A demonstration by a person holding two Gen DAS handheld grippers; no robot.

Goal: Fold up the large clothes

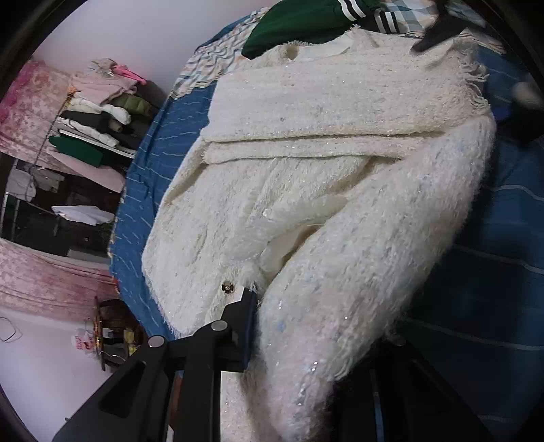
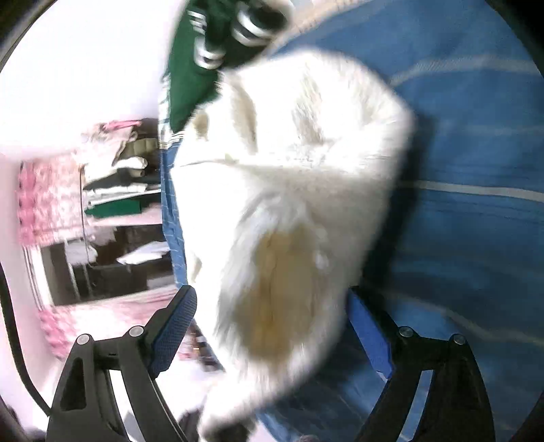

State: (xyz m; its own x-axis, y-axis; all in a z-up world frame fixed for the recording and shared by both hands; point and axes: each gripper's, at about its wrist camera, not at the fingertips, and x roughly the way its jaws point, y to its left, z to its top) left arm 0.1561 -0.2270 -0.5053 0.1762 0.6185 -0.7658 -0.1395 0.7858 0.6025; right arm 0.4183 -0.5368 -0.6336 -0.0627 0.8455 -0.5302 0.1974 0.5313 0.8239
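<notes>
A fuzzy white cardigan (image 1: 306,176) with sequins lies on a blue striped bed cover (image 1: 153,176). One sleeve lies folded across its upper body. My left gripper (image 1: 316,326) is shut on the other sleeve (image 1: 357,272) near the cardigan's hem; its right finger is hidden under the sleeve. In the blurred right wrist view the cardigan (image 2: 289,170) fills the middle. My right gripper (image 2: 268,323) is open, with a hanging part of the cardigan between its wide-apart fingers (image 2: 173,326). The right gripper also shows in the left wrist view (image 1: 438,30) at the cardigan's far corner.
A green garment with white stripes (image 1: 306,23) and a plaid cloth (image 1: 404,13) lie at the far end of the bed. A rack of folded clothes (image 1: 95,119) and pink curtains (image 1: 30,108) stand to the left beyond the bed edge.
</notes>
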